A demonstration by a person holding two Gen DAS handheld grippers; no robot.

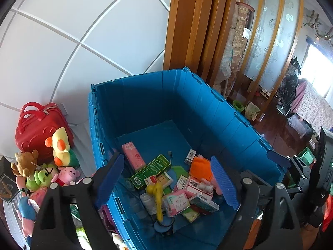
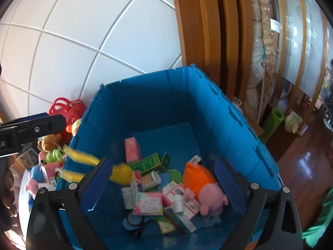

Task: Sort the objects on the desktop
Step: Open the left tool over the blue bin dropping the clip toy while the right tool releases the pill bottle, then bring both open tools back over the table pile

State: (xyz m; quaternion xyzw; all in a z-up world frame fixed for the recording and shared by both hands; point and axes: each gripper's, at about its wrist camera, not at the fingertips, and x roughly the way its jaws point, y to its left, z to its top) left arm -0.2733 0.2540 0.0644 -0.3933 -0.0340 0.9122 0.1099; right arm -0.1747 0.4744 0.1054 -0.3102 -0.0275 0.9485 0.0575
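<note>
A deep blue crate [image 1: 208,104] [image 2: 208,104] holds several small boxes, bottles and packets, and a pink pig plush in an orange top [image 2: 201,184] [image 1: 200,167]. A yellow plush toy [image 2: 116,171], blurred, is in the air just inside the crate's left wall, in front of my right gripper's left finger; in the left wrist view it shows as a yellow shape [image 1: 156,195] over the pile. My right gripper [image 2: 166,185] is open and empty above the crate. My left gripper [image 1: 166,183] is open and empty over the crate's near left corner.
Left of the crate, on a white surface by the tiled wall, lie several plush toys: a duck [image 1: 60,145], a bear [image 1: 26,163], a pink pig [image 1: 68,175]. A red case [image 1: 35,129] stands behind them. A wooden door frame [image 1: 187,25] rises behind the crate, dark wooden floor [image 2: 308,166] to the right.
</note>
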